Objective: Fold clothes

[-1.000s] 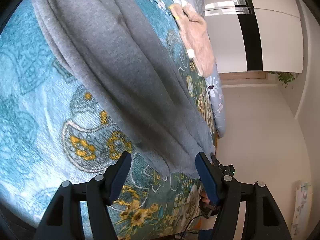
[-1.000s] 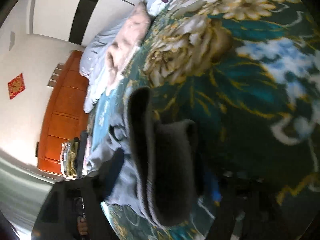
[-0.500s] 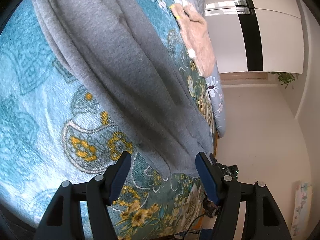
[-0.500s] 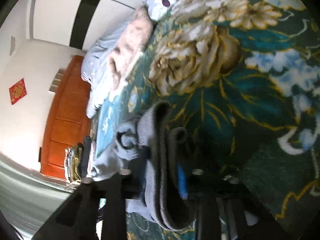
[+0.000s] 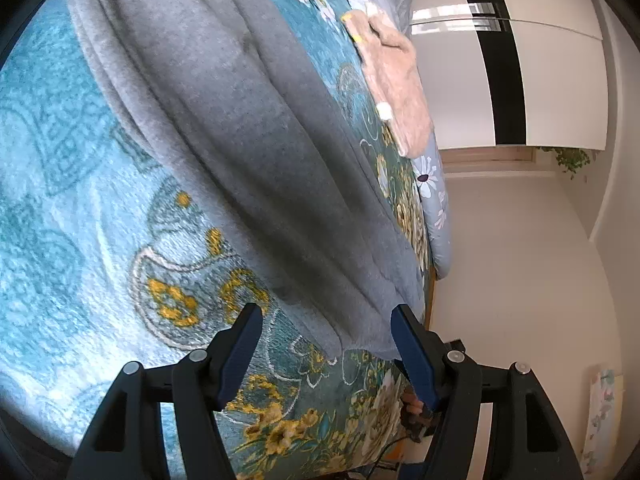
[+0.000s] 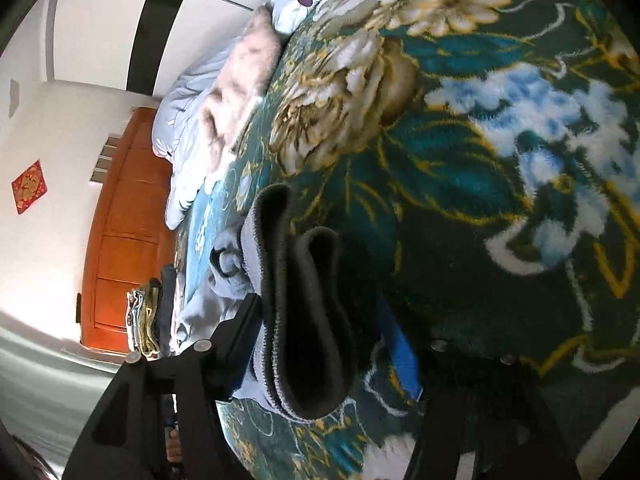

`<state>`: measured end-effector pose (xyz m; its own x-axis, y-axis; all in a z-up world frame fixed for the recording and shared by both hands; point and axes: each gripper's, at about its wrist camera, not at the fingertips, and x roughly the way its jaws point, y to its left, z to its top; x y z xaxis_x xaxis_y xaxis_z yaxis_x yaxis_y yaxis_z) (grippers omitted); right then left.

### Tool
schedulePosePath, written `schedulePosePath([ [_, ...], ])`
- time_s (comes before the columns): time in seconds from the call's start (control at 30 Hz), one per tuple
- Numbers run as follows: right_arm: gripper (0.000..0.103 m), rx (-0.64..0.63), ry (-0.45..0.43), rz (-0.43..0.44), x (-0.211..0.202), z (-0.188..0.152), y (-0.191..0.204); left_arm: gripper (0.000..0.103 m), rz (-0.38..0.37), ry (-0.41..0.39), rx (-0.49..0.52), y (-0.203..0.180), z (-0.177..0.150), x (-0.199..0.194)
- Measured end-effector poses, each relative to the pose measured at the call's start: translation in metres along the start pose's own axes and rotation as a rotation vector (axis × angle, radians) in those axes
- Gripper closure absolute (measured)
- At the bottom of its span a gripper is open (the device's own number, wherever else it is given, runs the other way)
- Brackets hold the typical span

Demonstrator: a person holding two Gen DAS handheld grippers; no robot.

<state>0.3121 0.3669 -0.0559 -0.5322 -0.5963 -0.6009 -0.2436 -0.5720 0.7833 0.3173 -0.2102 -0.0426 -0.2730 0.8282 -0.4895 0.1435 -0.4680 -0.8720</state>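
A grey fleece garment (image 5: 248, 128) lies in long folds across the teal floral bedspread (image 5: 72, 216). My left gripper (image 5: 326, 344) is open; the garment's lower edge hangs just between and beyond its blue-padded fingertips (image 5: 412, 356), untouched. In the right wrist view the garment's bunched grey edge (image 6: 304, 308) stands between the fingers of my right gripper (image 6: 320, 320), which sits low over the bedspread (image 6: 500, 160). The jaws stand apart around the cloth; one blue pad (image 6: 404, 356) shows beside it. Whether they clamp it is unclear.
A pink fluffy garment (image 5: 396, 84) lies further up the bed, with a pale floral quilt (image 5: 432, 192) at the edge. A wooden headboard (image 6: 124, 240), a stack of folded clothes (image 6: 144, 316), white wardrobe doors (image 5: 552, 92) and the floor (image 5: 520, 280) lie beyond.
The left view is nearly unchanged. In the right view the grey edge shifted: it narrowed between the fingers half a second ago, and now stands taller and closer to the camera.
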Motion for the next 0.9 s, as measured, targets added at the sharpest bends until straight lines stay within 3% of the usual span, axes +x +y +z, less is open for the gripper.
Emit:
schedulePosePath([
  [0.27, 0.037, -0.063, 0.043, 0.079, 0.037, 0.014, 0.024, 0.032, -0.028, -0.018, 0.082, -0.023, 0.005, 0.006],
  [0.33, 0.046, -0.051, 0.035, 0.085, 0.041, 0.016, 0.026, 0.032, -0.016, -0.024, 0.110, -0.033, 0.011, 0.011],
  [0.4, 0.064, -0.057, 0.024, 0.064, 0.041, 0.016, 0.031, 0.032, 0.002, -0.017, 0.142, -0.040, 0.016, 0.019],
  [0.53, 0.077, -0.100, -0.020, 0.009, 0.024, 0.011, 0.045, 0.032, 0.052, 0.024, 0.158, -0.039, 0.021, 0.041],
  [0.57, 0.085, -0.113, -0.049, 0.015, 0.014, 0.011, 0.049, 0.032, 0.062, 0.035, 0.156, -0.036, 0.020, 0.047],
  [0.7, 0.086, -0.096, -0.033, -0.055, 0.017, 0.009, 0.037, 0.032, 0.071, 0.062, 0.121, -0.023, 0.018, 0.058],
  [0.9, 0.086, -0.033, -0.026, -0.053, 0.024, 0.011, 0.023, 0.032, 0.027, 0.029, 0.109, -0.019, 0.020, 0.041],
])
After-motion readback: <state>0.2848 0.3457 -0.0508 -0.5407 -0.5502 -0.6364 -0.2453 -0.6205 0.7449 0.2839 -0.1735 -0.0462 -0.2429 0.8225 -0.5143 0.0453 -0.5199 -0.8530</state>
